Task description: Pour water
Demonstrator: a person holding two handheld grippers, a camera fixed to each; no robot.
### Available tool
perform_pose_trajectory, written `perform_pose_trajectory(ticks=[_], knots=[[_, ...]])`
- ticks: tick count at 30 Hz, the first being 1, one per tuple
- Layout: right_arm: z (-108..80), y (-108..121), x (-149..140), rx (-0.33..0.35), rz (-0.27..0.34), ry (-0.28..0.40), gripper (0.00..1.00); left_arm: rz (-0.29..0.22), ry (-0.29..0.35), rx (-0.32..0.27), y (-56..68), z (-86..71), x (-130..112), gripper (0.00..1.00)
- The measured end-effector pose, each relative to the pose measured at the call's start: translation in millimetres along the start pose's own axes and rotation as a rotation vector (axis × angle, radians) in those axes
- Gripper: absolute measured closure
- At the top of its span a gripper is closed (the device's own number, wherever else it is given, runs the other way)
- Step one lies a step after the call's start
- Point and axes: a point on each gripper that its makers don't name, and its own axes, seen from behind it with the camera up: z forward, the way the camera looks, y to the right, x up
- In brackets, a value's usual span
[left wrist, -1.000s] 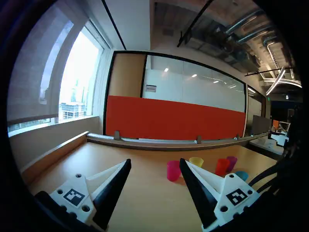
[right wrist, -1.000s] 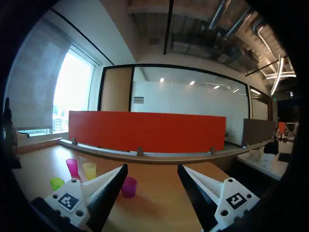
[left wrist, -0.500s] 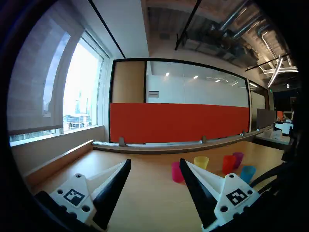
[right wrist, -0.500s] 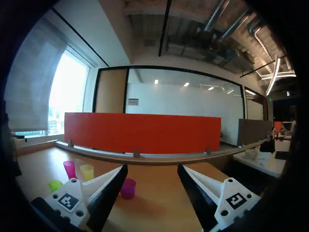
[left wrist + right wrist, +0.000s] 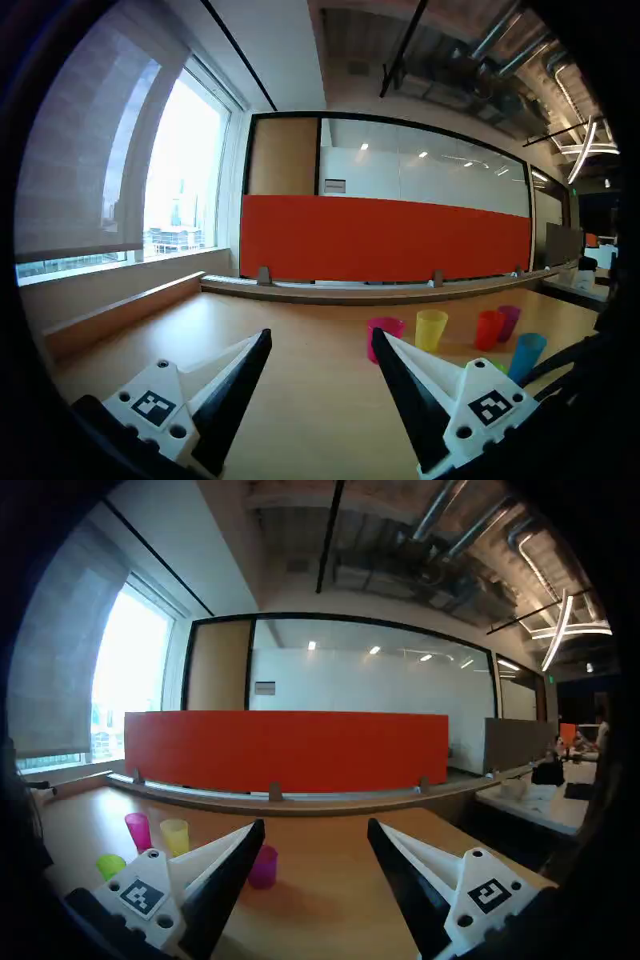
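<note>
Several plastic cups stand on a wooden table. In the left gripper view a pink cup, a yellow cup, an orange cup, a purple cup and a blue cup sit ahead and to the right. My left gripper is open and holds nothing, its right finger overlapping the pink cup. In the right gripper view a pink cup, a yellow cup, a green cup and a purple cup stand at the left. My right gripper is open and holds nothing.
An orange partition runs along the table's far edge. A bright window lies to the left. Another desk with items sits at the right, beyond the table's right edge. Bare tabletop stretches between the right gripper's fingers.
Both views have shifted: the cups drifted right in the left gripper view and slightly left in the right gripper view. Both grippers stay open.
</note>
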Motion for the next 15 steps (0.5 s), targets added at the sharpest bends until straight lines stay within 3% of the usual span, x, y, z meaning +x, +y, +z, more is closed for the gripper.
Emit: perform_pose_trajectory(ticks=[8,15], knots=[[4.5,-6,-3,-0.002,-0.001,-0.01,0.0,0.058,0.001,0.011,7.3,5.0,-16,0.08],[9.5,-7,-4,-0.002,-0.002,-0.017,0.0,0.042,0.02,0.012,11.1,5.8,-20,0.07]])
